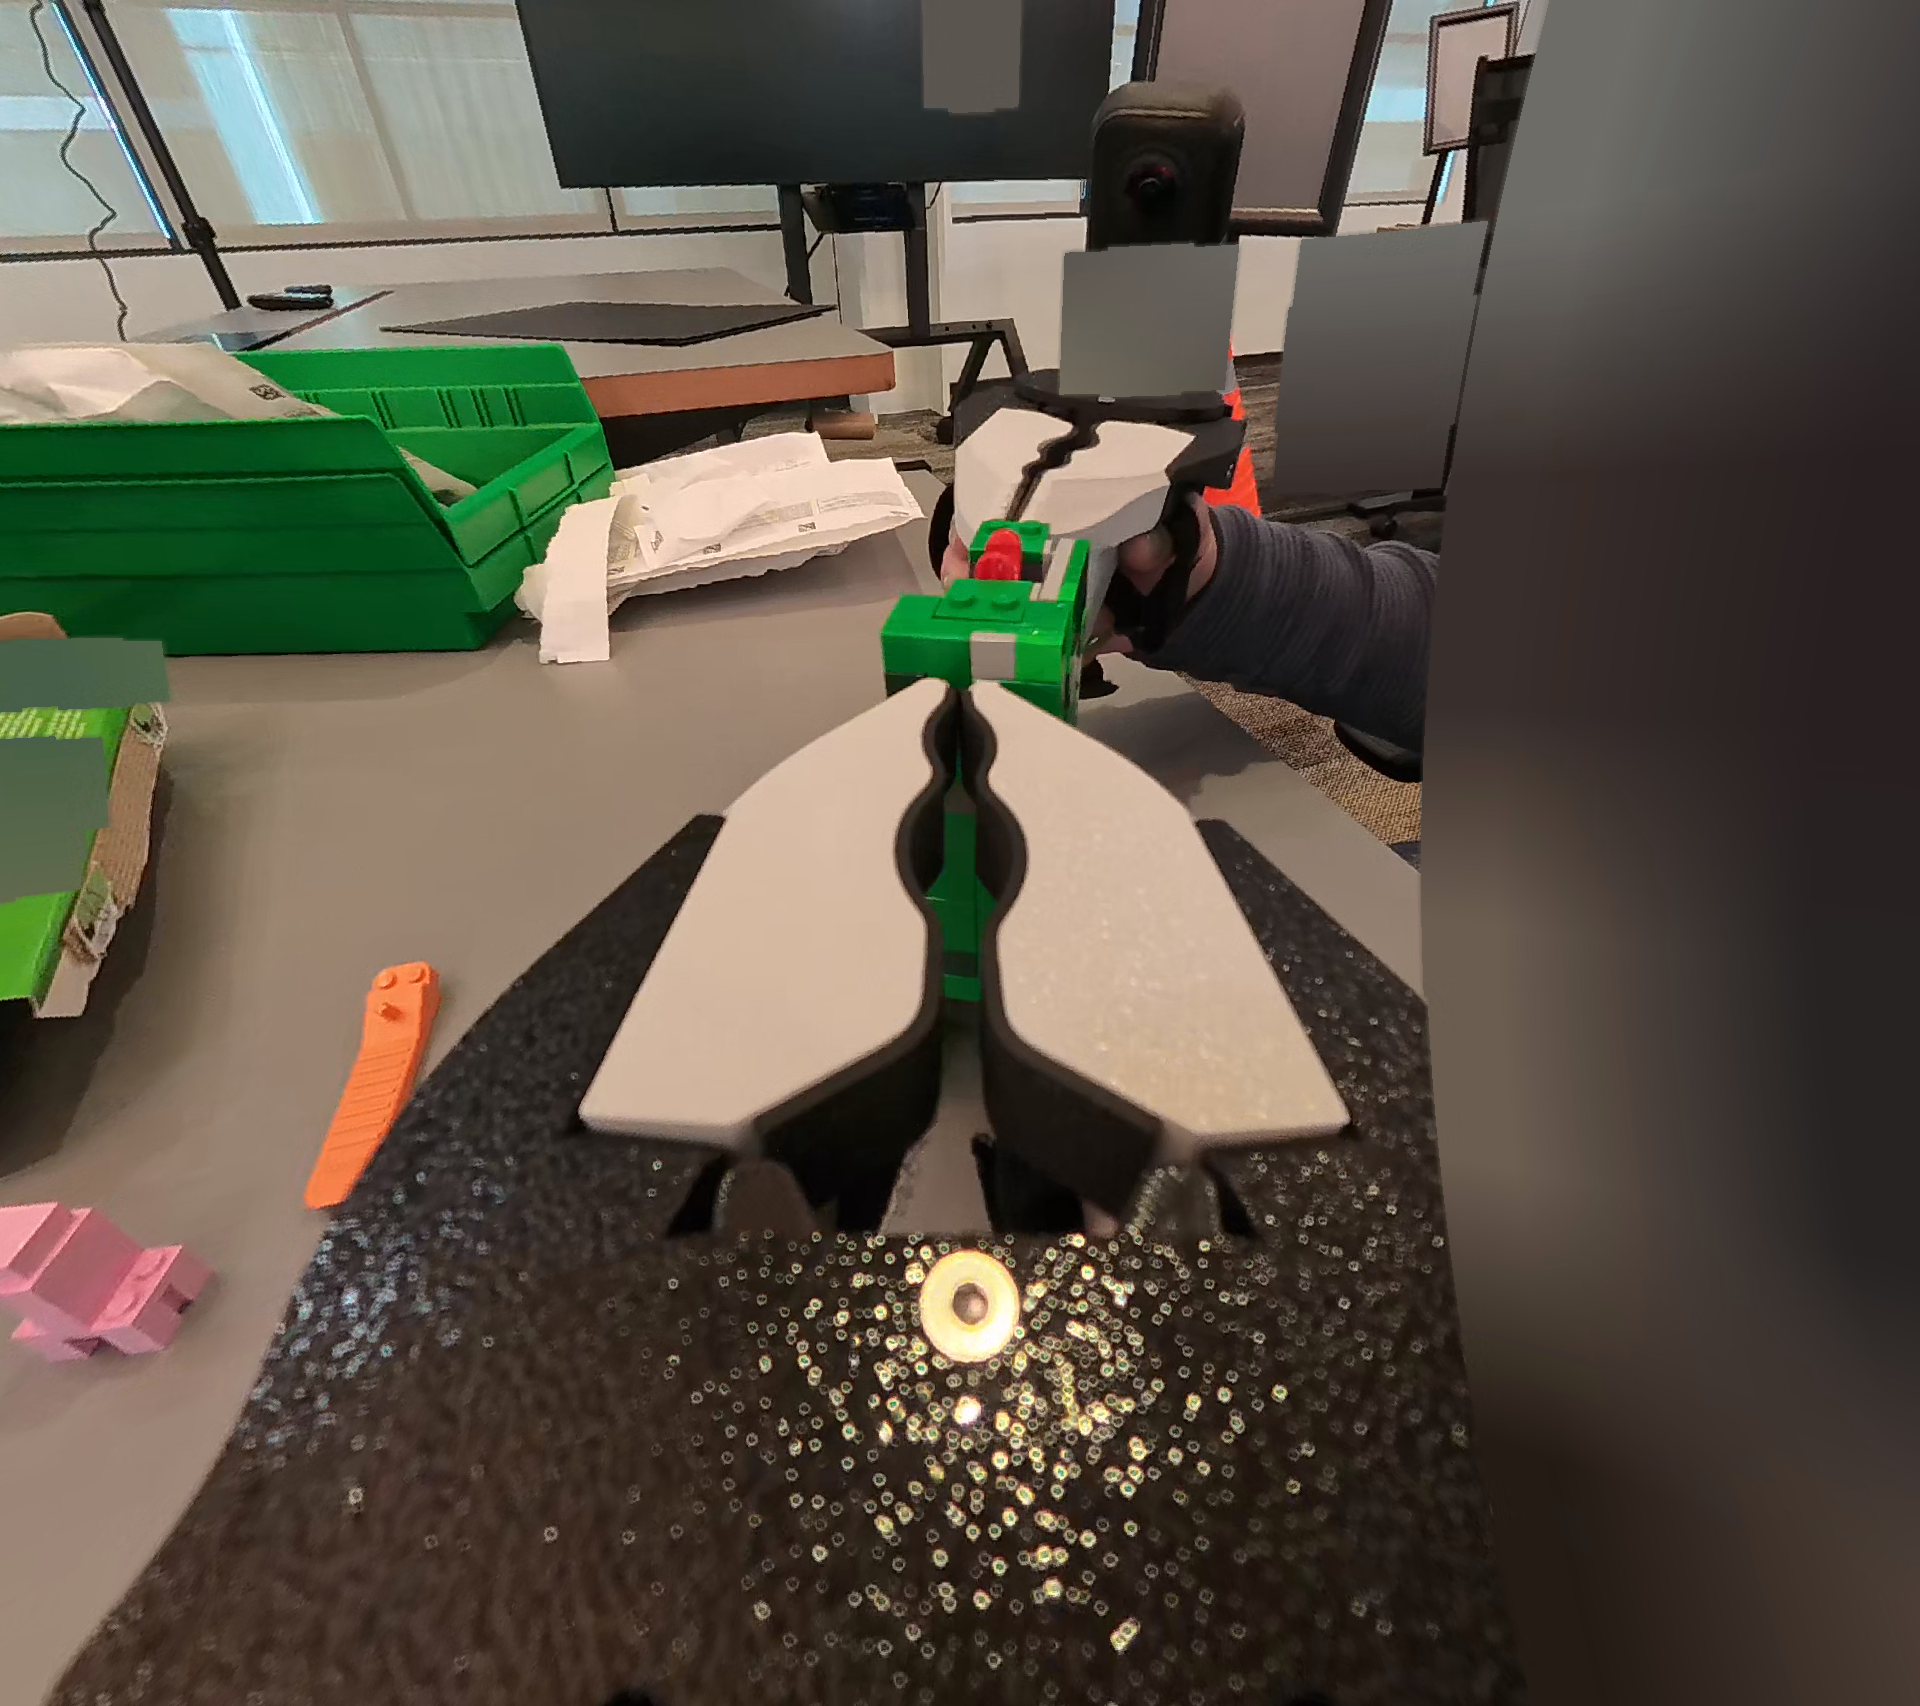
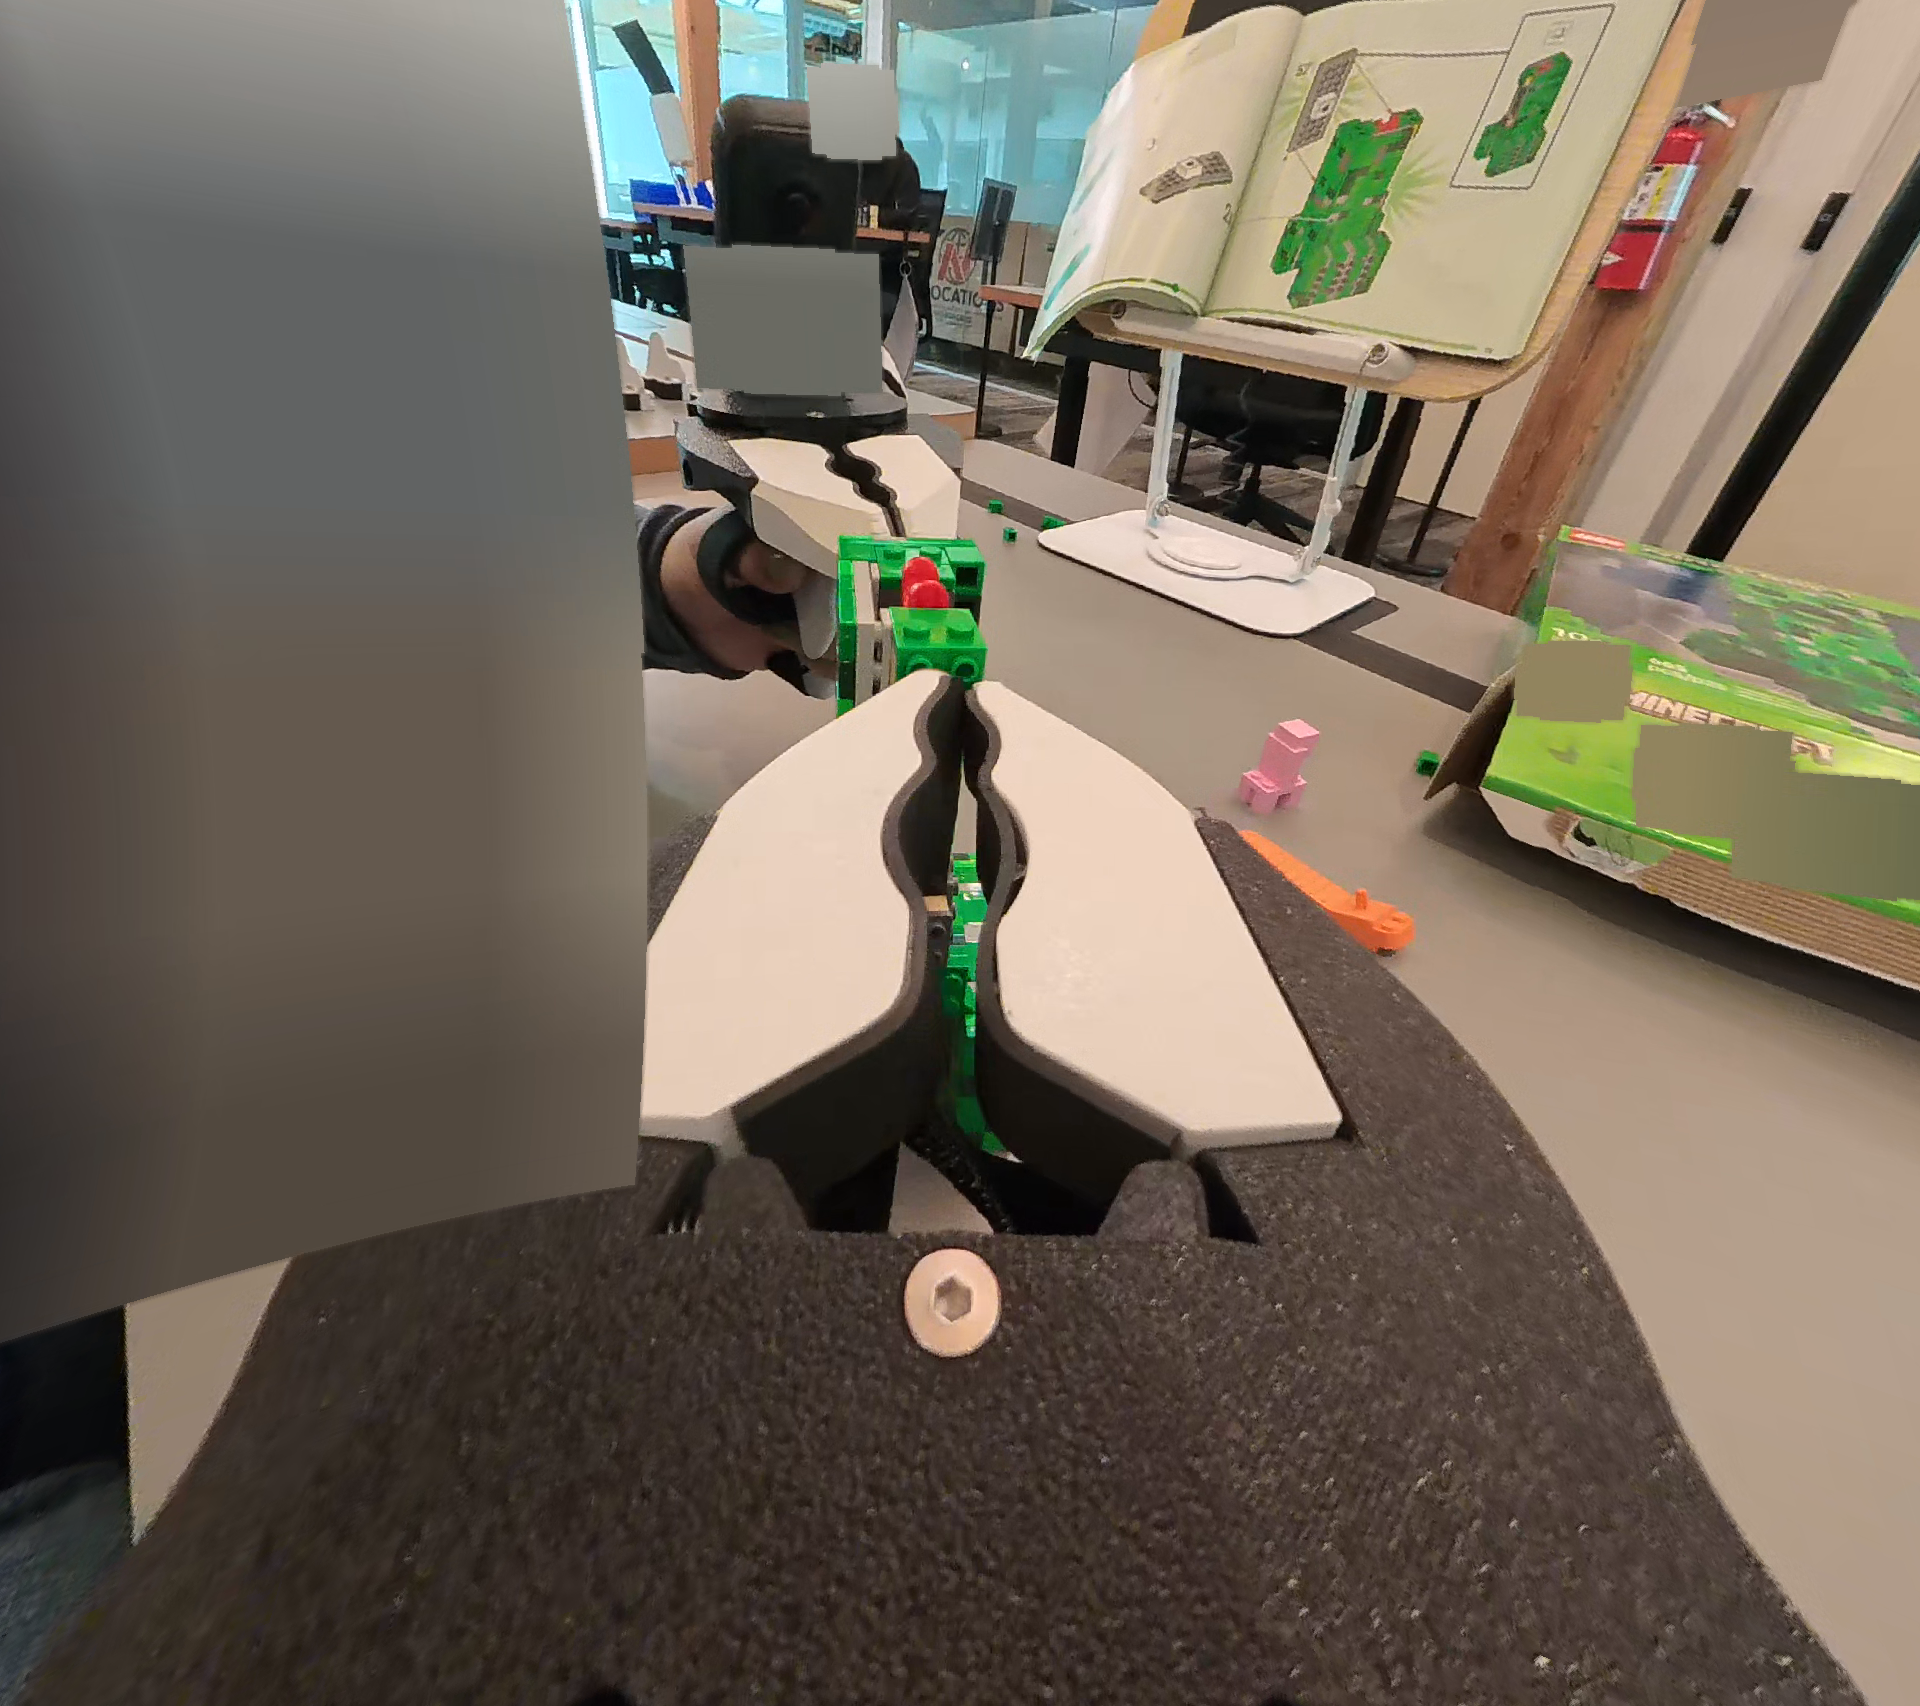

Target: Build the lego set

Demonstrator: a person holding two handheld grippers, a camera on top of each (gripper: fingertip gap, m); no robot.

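Note:
A green brick model (image 1: 935, 633) with grey strips and a red piece (image 1: 1000, 560) in its open top sits between my two grippers over the grey table (image 1: 520, 773). My left gripper (image 1: 961, 698) is shut, its fingertips on the model's near top edge, and green bricks show between and under its fingers. My right gripper (image 1: 1039, 503) is shut on the model's far top edge. In the right wrist view my right gripper (image 2: 961, 695) is closed at the model (image 2: 940, 640), and my left gripper (image 2: 868, 503) pinches the opposite wall, beyond the red piece (image 2: 923, 581).
A green bin (image 1: 260, 513) and loose papers (image 1: 727, 513) lie at the back left. An orange brick separator (image 1: 374, 1085), a pink brick pig (image 2: 1278, 768) and a green set box (image 2: 1714, 721) lie nearby. An open instruction booklet stands on a holder (image 2: 1351, 170).

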